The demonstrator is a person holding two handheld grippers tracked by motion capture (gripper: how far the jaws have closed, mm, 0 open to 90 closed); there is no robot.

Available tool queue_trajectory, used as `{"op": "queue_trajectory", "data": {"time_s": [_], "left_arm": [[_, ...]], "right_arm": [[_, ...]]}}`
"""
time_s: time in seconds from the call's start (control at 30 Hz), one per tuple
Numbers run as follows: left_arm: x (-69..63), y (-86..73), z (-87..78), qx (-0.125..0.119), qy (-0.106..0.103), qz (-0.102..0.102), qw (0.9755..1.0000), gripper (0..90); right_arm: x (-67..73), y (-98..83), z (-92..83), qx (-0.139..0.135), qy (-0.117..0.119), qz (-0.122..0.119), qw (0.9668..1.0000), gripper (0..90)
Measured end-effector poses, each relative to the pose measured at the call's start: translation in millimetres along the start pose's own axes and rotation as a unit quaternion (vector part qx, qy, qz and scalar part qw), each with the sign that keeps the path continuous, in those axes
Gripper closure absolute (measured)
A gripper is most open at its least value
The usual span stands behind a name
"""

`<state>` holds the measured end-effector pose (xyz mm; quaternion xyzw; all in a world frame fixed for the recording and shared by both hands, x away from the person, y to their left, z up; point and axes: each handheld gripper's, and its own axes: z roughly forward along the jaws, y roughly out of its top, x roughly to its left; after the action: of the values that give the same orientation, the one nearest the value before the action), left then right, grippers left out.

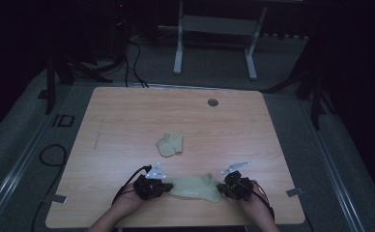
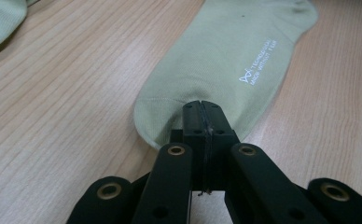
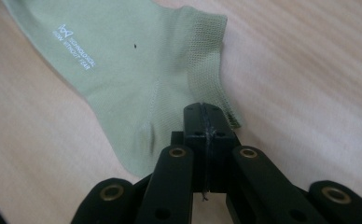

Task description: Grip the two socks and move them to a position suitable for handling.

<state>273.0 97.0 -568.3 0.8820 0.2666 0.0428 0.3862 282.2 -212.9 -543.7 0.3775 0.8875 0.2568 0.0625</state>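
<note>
Pale wood tabletop (image 1: 127, 111) fills mid-frame, dark room and a grey frame (image 1: 214, 29) above. Green sock (image 1: 195, 187) lies flat low centre; left gripper (image 1: 165, 186) pinches its toe, right gripper (image 1: 222, 187) clamps its cuff. Second sock (image 1: 170, 144) sits crumpled mid-frame

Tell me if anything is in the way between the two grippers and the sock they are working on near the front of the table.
Nothing visible is. The left gripper is shut on the toe end of the sock and the right gripper on its cuff end. The other sock lies farther back on the table, apart from both.
</note>
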Motion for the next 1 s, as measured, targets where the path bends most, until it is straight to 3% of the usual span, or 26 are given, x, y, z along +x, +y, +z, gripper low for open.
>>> {"op": "queue_trajectory", "data": {"time_s": [0.2,0.53,0.6,0.73,1.0], "left_arm": [[-1.5,0.7,1.8,0.000,-0.011,0.001,0.9999,89.3],[-1.0,0.6,0.2,-0.001,-0.015,-0.001,0.9999,87.2],[-0.5,0.8,-3.4,-0.002,-0.016,0.006,0.9999,77.6],[2.3,-0.2,-14.3,-0.024,-0.020,-0.005,0.9995,67.0],[4.0,-11.1,-21.9,-0.016,-0.011,-0.004,0.9998,60.8]], "right_arm": [[4.0,-13.2,-5.9,-0.007,0.000,0.011,0.9999,89.5],[5.6,-5.9,-7.7,-0.007,0.006,0.004,0.9999,88.1],[5.7,-0.7,-12.7,-0.014,0.006,0.000,0.9999,85.6],[0.7,16.2,-24.9,-0.032,-0.003,-0.013,0.9994,81.6],[-9.6,58.5,-34.5,-0.047,-0.016,-0.033,0.9982,74.6]]}}
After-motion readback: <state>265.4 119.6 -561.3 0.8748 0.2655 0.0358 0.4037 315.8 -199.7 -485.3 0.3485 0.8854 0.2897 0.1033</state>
